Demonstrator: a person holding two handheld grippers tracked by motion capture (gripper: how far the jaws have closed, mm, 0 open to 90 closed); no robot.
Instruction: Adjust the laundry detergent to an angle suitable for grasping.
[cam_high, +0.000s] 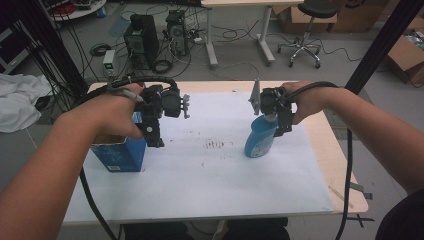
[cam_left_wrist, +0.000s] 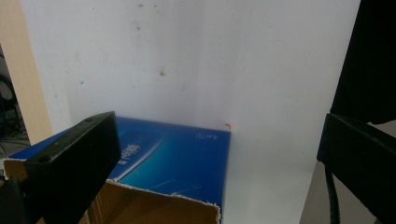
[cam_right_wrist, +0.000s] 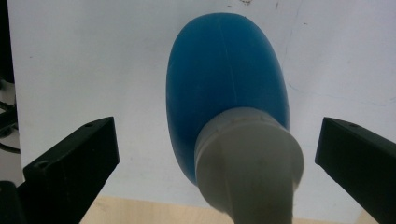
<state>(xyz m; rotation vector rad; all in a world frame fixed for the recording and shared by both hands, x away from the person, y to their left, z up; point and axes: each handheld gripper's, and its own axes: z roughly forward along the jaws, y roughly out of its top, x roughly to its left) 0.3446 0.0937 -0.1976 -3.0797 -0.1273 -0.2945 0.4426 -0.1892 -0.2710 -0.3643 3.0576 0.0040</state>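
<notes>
A blue bottle with a white cap stands upright on the white sheet, right of centre. My right gripper hangs over its top, open, with a jaw on either side of the cap and neither touching it; in the right gripper view I look down the blue body. At the left stands a blue carton with a torn open top. My left gripper hovers above its right edge, open and holding nothing.
The white sheet covers most of a wooden table. Faint marks dot the middle of the sheet. Beyond the far edge are computer towers, floor cables and a stool. A white cloth lies off to the left.
</notes>
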